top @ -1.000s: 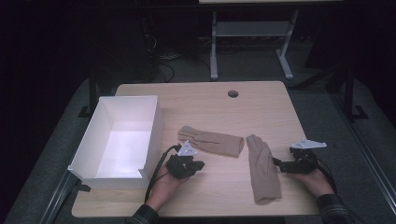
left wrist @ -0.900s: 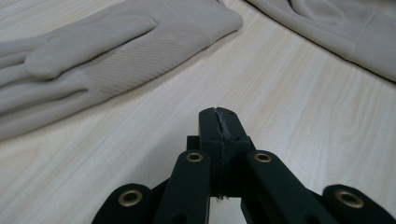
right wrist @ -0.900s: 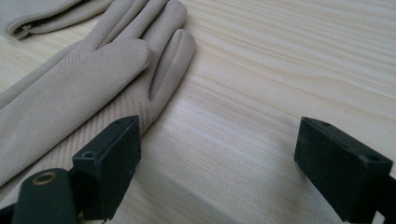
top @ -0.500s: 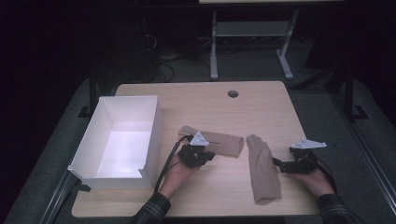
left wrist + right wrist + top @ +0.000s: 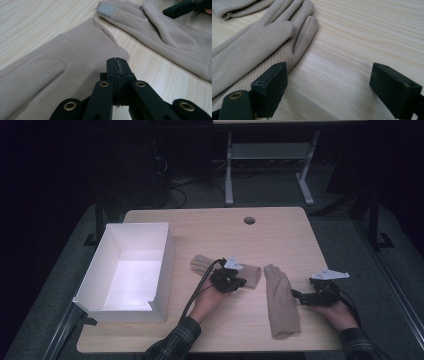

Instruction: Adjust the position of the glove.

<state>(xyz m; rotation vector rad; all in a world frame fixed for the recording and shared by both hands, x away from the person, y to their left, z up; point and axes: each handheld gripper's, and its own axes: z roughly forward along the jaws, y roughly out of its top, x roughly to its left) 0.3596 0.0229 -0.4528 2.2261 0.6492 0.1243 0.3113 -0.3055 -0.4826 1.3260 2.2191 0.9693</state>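
A light wooden rectangular table (image 5: 280, 230) carries a white open-topped rectangular box (image 5: 131, 266) at its 9 o'clock side. Two beige fabric gloves lie right of the box.

The first beige glove (image 5: 205, 266) lies crosswise near the table centre, its cuff end pointing toward 3 o'clock. The second beige glove (image 5: 281, 301) lies lengthwise at about 4 o'clock from centre, fingers toward 12 o'clock; one fingertip bears a grey patch (image 5: 106, 10).

Left gripper (image 5: 239, 282): positioned over the cuff half of the first glove. In the left gripper view (image 5: 117, 67), both black jaws are pressed together with no gap and nothing is seen between them. The tip stands above the edge of the first glove (image 5: 62, 72), with the second glove (image 5: 172, 37) beyond it toward 1 o'clock.

Right gripper (image 5: 298, 296): positioned just beside the 3 o'clock edge of the second glove. In the right gripper view (image 5: 328, 86), the jaws stand wide apart over bare wood. The left jaw sits at the edge of the second glove (image 5: 254, 50); contact cannot be confirmed.

A round grommet hole (image 5: 249, 220) lies at the table's 12 o'clock edge.
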